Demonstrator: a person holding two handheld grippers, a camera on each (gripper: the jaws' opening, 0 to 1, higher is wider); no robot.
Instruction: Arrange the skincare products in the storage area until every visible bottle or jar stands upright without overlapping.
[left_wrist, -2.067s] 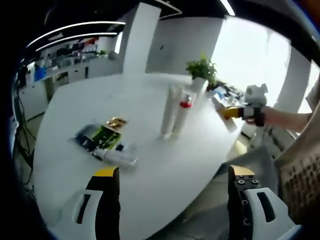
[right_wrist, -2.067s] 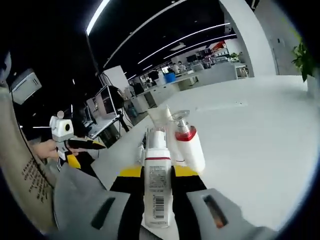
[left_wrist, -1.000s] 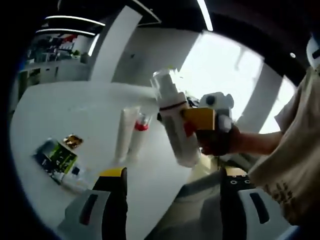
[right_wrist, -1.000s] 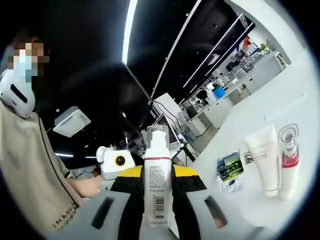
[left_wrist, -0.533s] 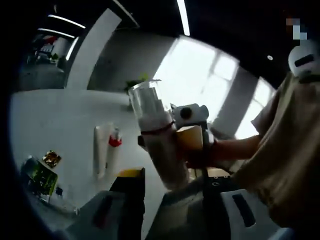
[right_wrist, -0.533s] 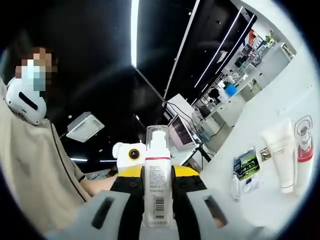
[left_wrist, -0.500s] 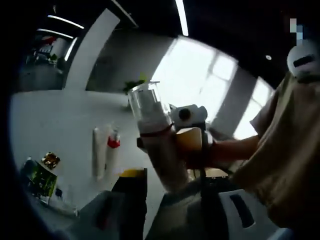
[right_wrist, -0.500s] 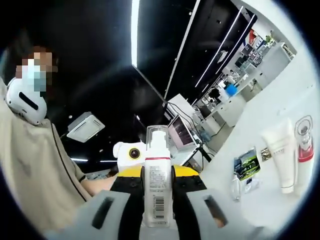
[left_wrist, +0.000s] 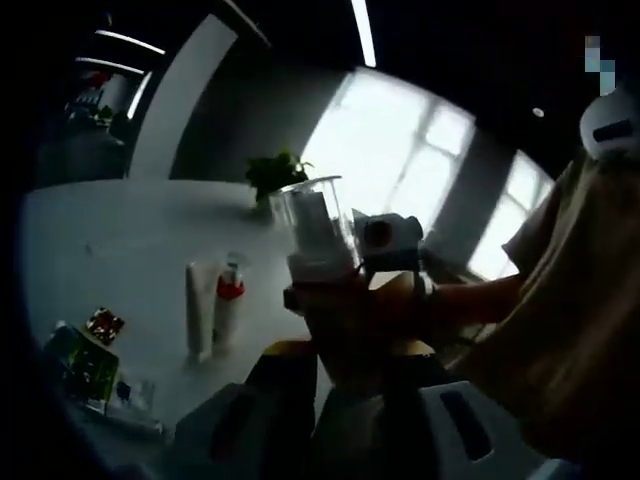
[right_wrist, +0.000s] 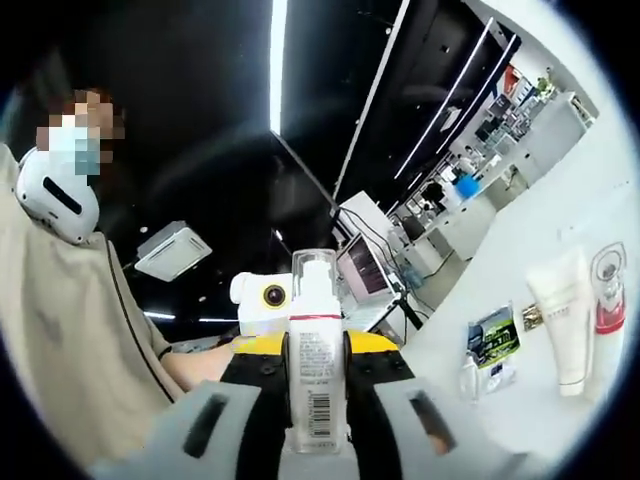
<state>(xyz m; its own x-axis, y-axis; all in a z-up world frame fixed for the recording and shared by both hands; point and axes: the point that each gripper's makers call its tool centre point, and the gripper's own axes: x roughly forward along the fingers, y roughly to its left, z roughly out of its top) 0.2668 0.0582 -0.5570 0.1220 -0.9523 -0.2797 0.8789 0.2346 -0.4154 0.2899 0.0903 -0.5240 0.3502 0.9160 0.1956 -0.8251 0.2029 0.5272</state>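
A white pump bottle with a clear cap and a red band stands upright between my right gripper's yellow-tipped jaws, which are shut on it in mid-air. In the left gripper view the same pump bottle is dim and close. My left gripper's jaws have narrowed onto its lower body, just below the right gripper. On the white table a white tube and a red-collared bottle stand side by side. The tube and red-collared bottle also appear at the right gripper view's right edge.
Green and gold sachets and a small clear bottle lie flat near the table's edge; the sachets appear again beside a small bottle. A potted plant stands at the far side. A person's beige sleeve is close on the right.
My left gripper's jaws have drawn in from a wider gap to the bottle's width. The bottle sits lower and closer between them. My right gripper stays shut on it.
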